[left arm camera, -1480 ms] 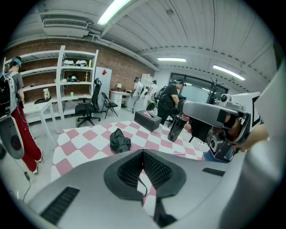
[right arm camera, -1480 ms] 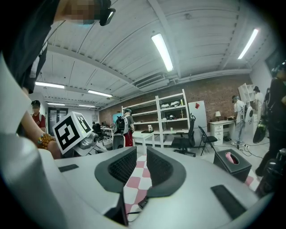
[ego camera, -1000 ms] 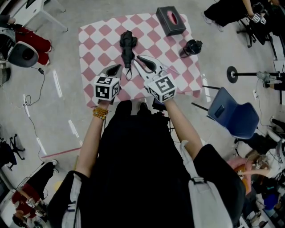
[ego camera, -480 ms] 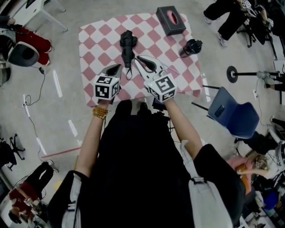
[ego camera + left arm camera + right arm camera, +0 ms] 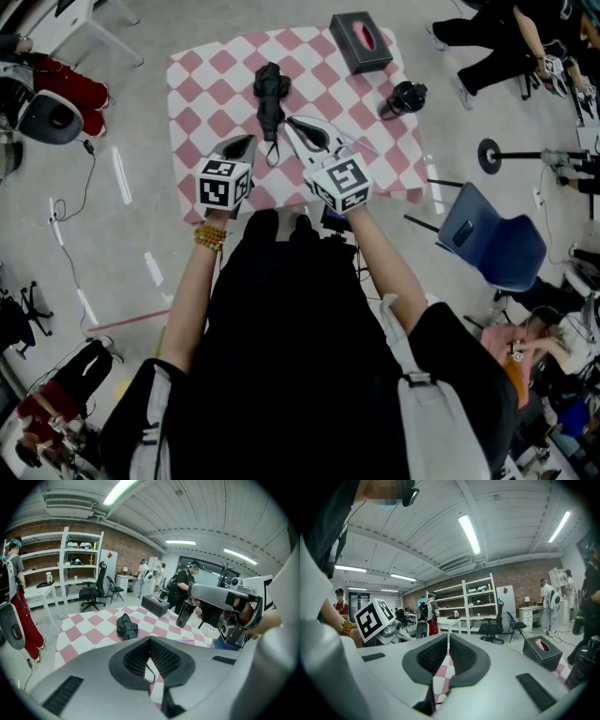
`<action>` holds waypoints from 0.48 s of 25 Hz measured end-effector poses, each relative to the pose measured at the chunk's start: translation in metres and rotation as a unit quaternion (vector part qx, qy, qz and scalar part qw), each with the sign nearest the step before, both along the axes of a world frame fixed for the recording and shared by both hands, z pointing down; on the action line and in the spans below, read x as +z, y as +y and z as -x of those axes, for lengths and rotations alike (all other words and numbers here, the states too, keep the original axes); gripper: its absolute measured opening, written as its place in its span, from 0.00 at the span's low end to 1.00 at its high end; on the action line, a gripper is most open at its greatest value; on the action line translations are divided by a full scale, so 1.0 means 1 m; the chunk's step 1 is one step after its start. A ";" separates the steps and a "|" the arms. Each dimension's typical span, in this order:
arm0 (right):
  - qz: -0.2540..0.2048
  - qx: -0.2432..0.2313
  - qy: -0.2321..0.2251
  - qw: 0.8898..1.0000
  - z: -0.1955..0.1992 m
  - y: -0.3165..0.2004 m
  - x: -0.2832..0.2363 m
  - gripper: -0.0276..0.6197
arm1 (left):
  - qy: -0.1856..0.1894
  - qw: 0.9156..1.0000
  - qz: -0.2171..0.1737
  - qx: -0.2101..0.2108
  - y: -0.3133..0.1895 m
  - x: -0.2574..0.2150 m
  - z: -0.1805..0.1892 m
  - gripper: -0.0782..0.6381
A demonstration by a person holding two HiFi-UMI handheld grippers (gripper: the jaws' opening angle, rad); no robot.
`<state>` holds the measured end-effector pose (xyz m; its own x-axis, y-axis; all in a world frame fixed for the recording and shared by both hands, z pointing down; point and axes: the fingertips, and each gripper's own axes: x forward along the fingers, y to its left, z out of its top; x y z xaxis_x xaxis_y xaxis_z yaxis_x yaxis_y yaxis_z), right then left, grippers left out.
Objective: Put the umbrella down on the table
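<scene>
The black folded umbrella point(image 5: 270, 94) lies on the pink-and-white checked table point(image 5: 216, 84), its strap loop trailing toward me; it also shows in the left gripper view as the dark umbrella point(image 5: 126, 626). Neither gripper touches it. My left gripper point(image 5: 251, 139) hovers over the table's near edge, just left of the strap, shut with nothing in it point(image 5: 150, 639). My right gripper point(image 5: 291, 122) sits right of the strap, its jaws together and empty point(image 5: 448, 637). The right gripper's body point(image 5: 220, 597) appears at the right of the left gripper view.
A black tissue box point(image 5: 360, 42) stands at the table's far right corner, with a black flask point(image 5: 405, 97) nearer the right edge. A blue chair point(image 5: 487, 239) is right of the table. People, shelves and office chairs fill the room behind.
Both hands and the umbrella stay where they were. The right gripper's jaws have drawn a little closer. People at the far right have shifted.
</scene>
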<state>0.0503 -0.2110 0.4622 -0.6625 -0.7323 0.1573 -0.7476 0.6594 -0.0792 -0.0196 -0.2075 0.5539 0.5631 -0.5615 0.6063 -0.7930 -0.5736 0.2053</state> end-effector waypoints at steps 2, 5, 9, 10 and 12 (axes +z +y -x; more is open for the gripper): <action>-0.003 0.002 0.006 1.000 0.001 -0.001 -0.001 0.08 | 0.000 1.000 0.000 0.000 0.000 0.000 0.001 0.13; -0.001 -0.004 0.005 1.000 0.002 0.000 0.003 0.08 | 0.001 1.000 0.000 -0.001 0.000 -0.001 0.001 0.13; -0.001 -0.002 0.008 1.000 0.004 0.000 0.001 0.08 | 0.002 1.000 0.000 -0.001 0.000 0.000 0.003 0.13; 0.000 -0.002 0.009 1.000 0.004 0.000 0.000 0.08 | 0.001 1.000 -0.001 -0.002 0.000 0.000 0.003 0.13; 0.003 -0.003 0.008 1.000 0.003 0.001 0.003 0.08 | 0.001 1.000 0.000 -0.002 0.001 0.001 0.003 0.13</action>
<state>0.0469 -0.2100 0.4654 -0.6648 -0.7269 0.1722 -0.7444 0.6640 -0.0708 -0.0230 -0.2070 0.5549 0.5622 -0.5645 0.6044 -0.7950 -0.5703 0.2068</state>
